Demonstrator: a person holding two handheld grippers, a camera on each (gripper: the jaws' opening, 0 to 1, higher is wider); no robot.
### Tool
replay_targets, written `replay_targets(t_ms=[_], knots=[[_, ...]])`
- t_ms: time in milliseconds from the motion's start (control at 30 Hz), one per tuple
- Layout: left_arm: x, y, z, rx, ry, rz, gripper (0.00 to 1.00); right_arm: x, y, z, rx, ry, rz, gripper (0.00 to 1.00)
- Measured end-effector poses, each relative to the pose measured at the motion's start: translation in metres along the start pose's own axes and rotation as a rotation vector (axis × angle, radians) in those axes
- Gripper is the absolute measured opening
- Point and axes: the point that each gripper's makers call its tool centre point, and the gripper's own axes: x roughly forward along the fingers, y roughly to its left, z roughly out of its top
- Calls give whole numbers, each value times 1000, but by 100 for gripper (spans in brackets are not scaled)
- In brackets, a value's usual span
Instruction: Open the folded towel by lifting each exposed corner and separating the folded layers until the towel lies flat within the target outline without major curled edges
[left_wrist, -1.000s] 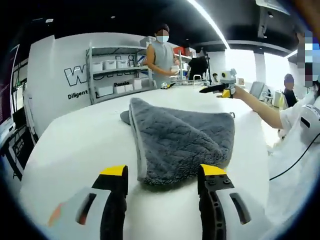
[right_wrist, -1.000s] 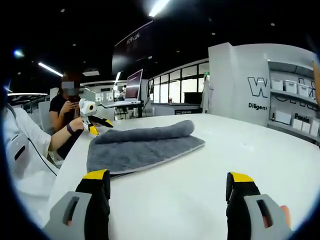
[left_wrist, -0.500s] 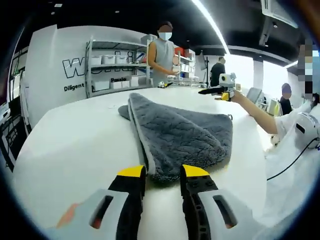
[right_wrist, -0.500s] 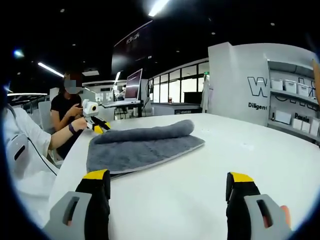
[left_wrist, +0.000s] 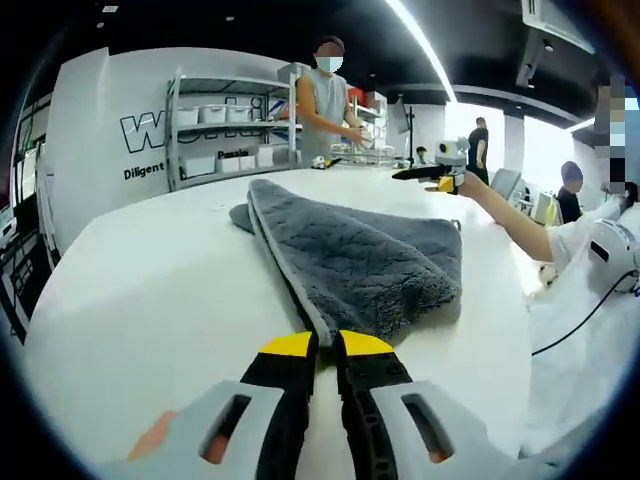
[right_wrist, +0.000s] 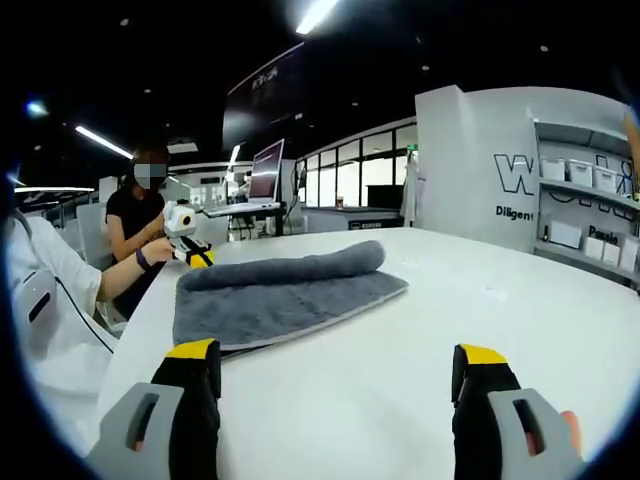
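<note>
Left gripper (left_wrist: 326, 345): jaws clamped on near corner of folded grey towel (left_wrist: 360, 262), towel at 12 o'clock on white table (left_wrist: 150, 280). Right gripper (right_wrist: 335, 365): jaws wide apart, towel at 11 o'clock.

Fluffy cloth towel (left_wrist: 365, 265), smooth matt table (left_wrist: 150, 290)

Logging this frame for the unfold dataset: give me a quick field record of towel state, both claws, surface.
towel: grey plush folded towel, still folded, upper layer doubled over
surface: white round table
left claw: yellow-tipped jaws closed on the towel's near pale-trimmed corner
right claw: jaws wide apart, empty, short of the towel, above the table
background: metal shelving rack with white bins
</note>
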Motion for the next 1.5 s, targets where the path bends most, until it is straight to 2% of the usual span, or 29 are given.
replay_targets(t_ms=[467, 700, 1000, 1133, 1500], knots=[[-2, -30, -1, 46, 31, -51, 6, 1, -20, 5, -4, 4, -1, 98], [0, -52, 0, 88, 56, -92, 6, 0, -19, 7, -5, 0, -1, 98], [6, -89, 2, 163, 100, -178, 4, -2, -2, 6, -8, -3, -3, 98], [9, -99, 3, 180, 113, -209, 4, -1, 8, 4, -9, -3, -1, 98], [19, -126, 4, 244, 156, -289, 4, -1, 13, 4, -9, -7, 1, 98]])
